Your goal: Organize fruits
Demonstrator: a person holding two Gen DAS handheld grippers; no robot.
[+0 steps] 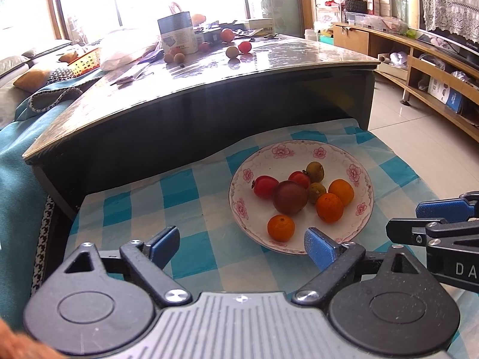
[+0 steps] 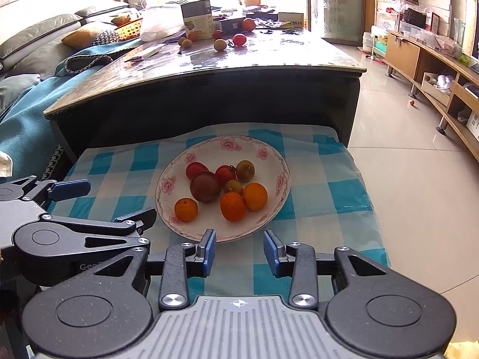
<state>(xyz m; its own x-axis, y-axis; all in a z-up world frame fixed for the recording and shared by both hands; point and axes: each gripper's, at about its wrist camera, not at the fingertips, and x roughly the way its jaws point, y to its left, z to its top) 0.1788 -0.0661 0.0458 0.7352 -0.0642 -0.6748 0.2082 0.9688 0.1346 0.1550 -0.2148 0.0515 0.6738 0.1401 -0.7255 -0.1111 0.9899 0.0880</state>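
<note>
A white plate with pink flowers rests on a blue-and-white checked cloth. It holds several small fruits: three oranges, two red tomatoes, a dark plum and two greenish-brown fruits. My left gripper stands open wide just short of the plate's near-left rim, with nothing between its fingers. My right gripper hovers at the plate's near rim, its blue pads a narrow gap apart and empty.
Behind the cloth rises a dark coffee table carrying more loose fruit, a tin, boxes and a plastic bag. A sofa with cushions lies left. Tiled floor and a wooden TV cabinet are right.
</note>
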